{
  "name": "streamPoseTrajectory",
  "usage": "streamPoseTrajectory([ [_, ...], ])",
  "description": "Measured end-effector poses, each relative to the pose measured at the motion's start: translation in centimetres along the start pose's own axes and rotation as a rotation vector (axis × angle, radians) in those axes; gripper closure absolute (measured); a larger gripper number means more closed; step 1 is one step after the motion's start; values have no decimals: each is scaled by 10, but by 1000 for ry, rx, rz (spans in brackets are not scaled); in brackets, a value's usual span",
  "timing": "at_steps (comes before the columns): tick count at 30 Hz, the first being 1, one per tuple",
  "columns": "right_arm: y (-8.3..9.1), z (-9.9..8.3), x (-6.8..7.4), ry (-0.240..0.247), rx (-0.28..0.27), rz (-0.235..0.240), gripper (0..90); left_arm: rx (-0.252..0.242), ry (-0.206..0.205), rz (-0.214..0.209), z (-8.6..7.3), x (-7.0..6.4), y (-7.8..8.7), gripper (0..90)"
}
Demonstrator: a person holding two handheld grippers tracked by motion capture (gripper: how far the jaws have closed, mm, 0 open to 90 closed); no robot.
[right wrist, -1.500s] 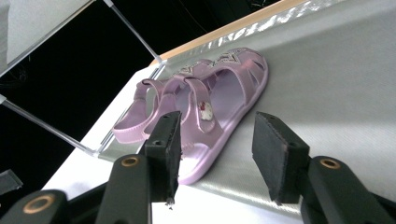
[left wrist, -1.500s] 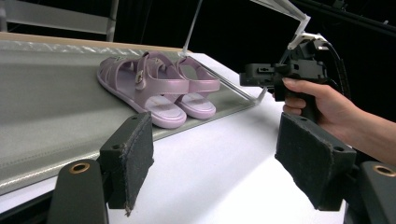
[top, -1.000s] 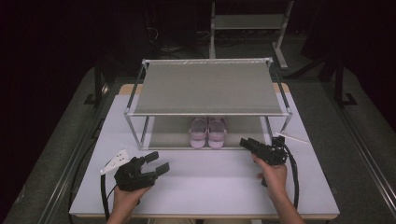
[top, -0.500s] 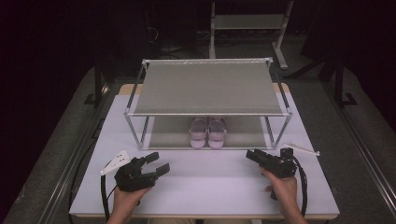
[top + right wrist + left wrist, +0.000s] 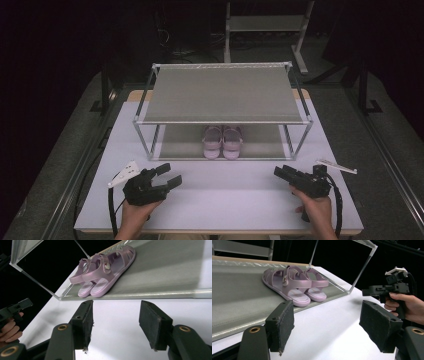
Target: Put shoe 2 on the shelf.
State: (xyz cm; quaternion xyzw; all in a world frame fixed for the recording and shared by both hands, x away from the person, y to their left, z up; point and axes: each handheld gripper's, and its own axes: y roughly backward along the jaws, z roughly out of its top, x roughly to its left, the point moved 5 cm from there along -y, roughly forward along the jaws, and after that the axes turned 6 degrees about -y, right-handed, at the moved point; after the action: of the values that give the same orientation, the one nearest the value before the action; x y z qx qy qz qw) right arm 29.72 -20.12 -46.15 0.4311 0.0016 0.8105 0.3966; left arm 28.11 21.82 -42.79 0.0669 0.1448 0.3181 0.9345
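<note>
High view: a two-tier metal rack (image 5: 222, 95) stands on the far half of a white table (image 5: 225, 200). A pair of pink sandals (image 5: 223, 141) sits side by side, touching, on the lower shelf (image 5: 175, 145) of the rack, at the middle of its front edge, toes pointing toward 6 o'clock and heels toward 12 o'clock.

The left gripper (image 5: 165, 176) rests low over the table at about 7 o'clock from the sandals, well apart from them, held in the person's left hand (image 5: 134, 212); its jaws are spread and empty, pointing toward 2 o'clock. The right gripper (image 5: 281, 173) lies at about 5 o'clock from the sandals, held in the right hand (image 5: 315, 210), its jaws aimed toward 10 o'clock; here the gap between them is too small to judge.

Left gripper view: both black padded jaws stand wide apart with bare tabletop between them; the sandals (image 5: 294, 283) lie beyond on the grey shelf at 11 o'clock, and the other gripper (image 5: 387, 288) appears at 2 o'clock.

Right gripper view: the jaws are likewise parted and grasp nothing; the sandals (image 5: 106, 270) lie on the shelf at 12 o'clock, near the front rail, clear of both pads
</note>
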Motion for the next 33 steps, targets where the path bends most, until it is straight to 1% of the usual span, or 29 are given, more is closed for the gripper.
streamPoseTrajectory([
  [3,4,0,-1,2,-4,-3,439,0,0,0,0,0,0,274],
  [4,9,1,-2,3,-5,-8,437,1,-1,0,0,0,0,274],
  [5,9,1,-2,3,-5,-8,437,0,-1,-1,0,0,1,274],
  [7,16,0,-4,9,-6,-16,435,1,0,0,0,0,1,274],
  [8,16,0,-4,9,-6,-16,435,1,0,0,0,0,1,274],
  [12,27,0,-9,2,-15,-24,431,4,0,-1,-1,0,0,274],
  [15,31,0,-11,2,-17,-26,428,5,2,-2,-1,-1,0,274],
  [16,34,-1,-12,-8,-20,-17,427,5,3,-3,-1,-1,-1,274],
  [18,37,-2,-13,-3,-19,-23,427,7,2,-2,-1,-1,-1,274],
  [23,41,-4,-14,-4,-18,-17,420,6,2,-4,-1,-1,-1,274],
  [28,46,-8,-13,10,-18,-17,415,5,0,-5,-1,-1,0,274],
  [33,54,-7,-12,25,-36,-18,396,2,2,-4,-1,-1,0,274],
])
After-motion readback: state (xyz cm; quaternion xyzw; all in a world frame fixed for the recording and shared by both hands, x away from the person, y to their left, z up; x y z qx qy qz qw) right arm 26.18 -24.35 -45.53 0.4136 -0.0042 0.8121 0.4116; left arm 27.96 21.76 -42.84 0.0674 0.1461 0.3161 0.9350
